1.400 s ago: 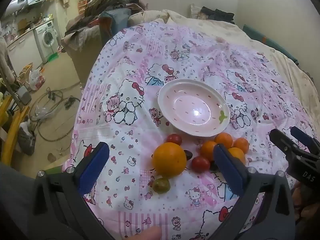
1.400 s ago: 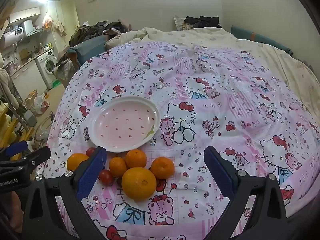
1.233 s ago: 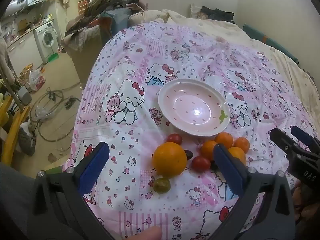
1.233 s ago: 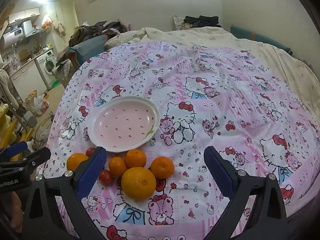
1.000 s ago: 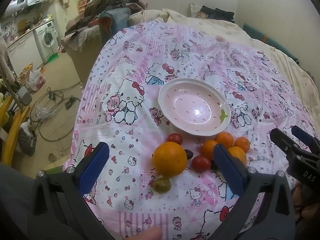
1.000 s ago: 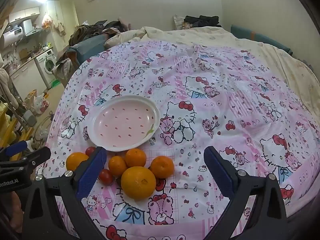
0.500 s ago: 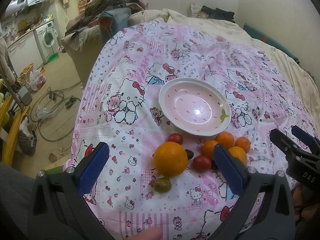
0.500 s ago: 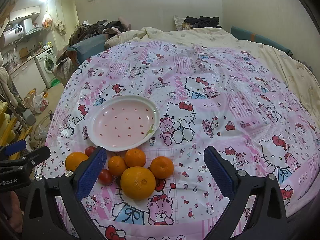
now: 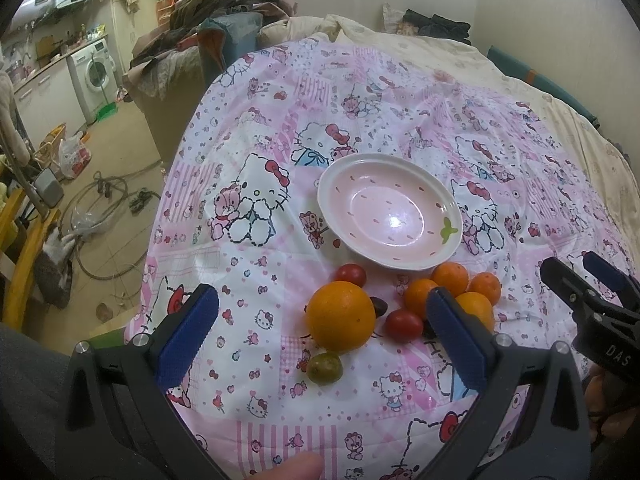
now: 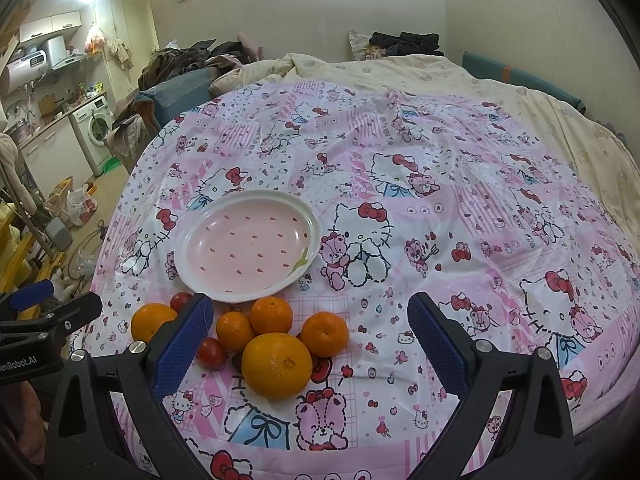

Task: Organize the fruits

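Note:
An empty pink plate (image 9: 390, 212) (image 10: 248, 244) lies on the Hello Kitty cloth. In front of it lies a cluster of fruit: a big orange (image 9: 341, 316) (image 10: 152, 321), a second big orange (image 10: 277, 365), several small tangerines (image 9: 452, 279) (image 10: 272, 314), red cherry tomatoes (image 9: 404, 323) (image 10: 211, 353) and a green one (image 9: 325, 367). My left gripper (image 9: 322, 344) is open and empty, hovering over the near fruit. My right gripper (image 10: 310, 346) is open and empty above the fruit; it also shows in the left wrist view (image 9: 576, 276).
The cloth (image 10: 440, 208) covers a bed whose left edge drops to a cluttered floor with cables (image 9: 108, 216). A washing machine (image 9: 96, 74) and piled clothes (image 9: 208, 12) stand beyond. Beige bedding (image 10: 400, 68) lies at the back.
Both views have shifted only slightly; the fruit and plate have not moved. Both grippers stay open.

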